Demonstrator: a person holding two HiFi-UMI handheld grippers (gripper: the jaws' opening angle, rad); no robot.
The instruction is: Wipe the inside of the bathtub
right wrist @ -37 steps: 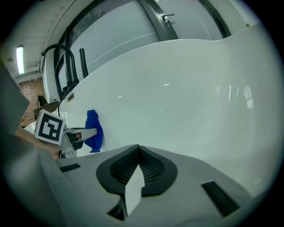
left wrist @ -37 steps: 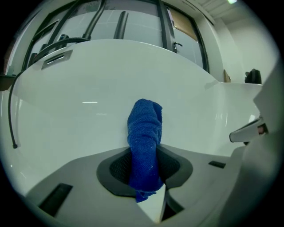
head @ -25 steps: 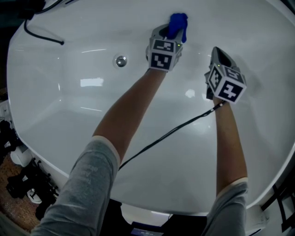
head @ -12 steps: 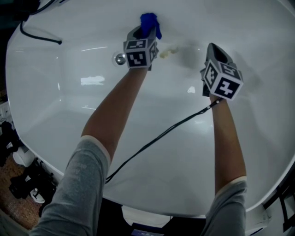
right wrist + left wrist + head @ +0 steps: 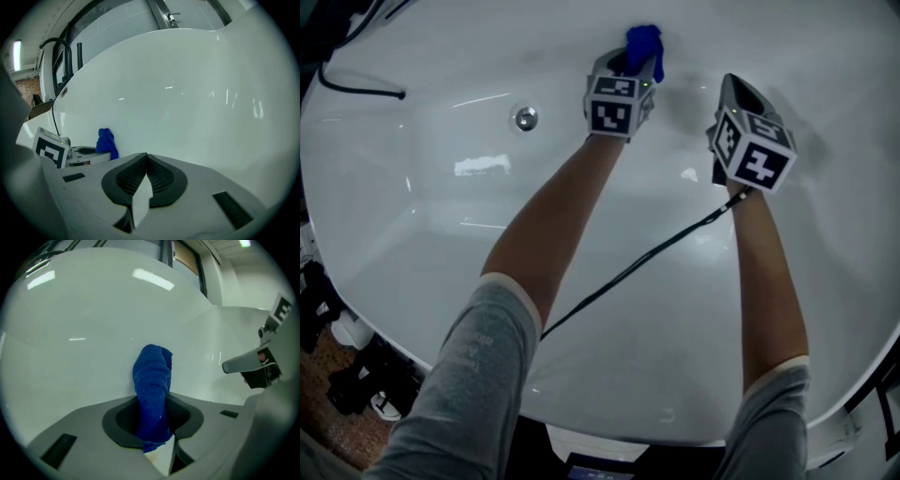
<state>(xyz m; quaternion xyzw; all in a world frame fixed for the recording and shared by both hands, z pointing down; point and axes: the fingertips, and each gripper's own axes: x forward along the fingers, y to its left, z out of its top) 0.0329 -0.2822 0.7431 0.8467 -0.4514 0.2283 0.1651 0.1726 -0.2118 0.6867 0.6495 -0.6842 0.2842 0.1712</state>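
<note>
Left gripper is clamped tight on the blue cloth, which sticks out past the jaws and sits against the white bathtub wall, right of the drain. Right gripper is closed on nothing, hanging just beside it

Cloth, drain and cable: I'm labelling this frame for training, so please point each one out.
Cloth (image 5: 644, 47): head view, on its bunched blue top.
Drain (image 5: 526, 118): head view, centre of the metal cap.
Cable (image 5: 628, 274): head view, middle of its visible length.
</note>
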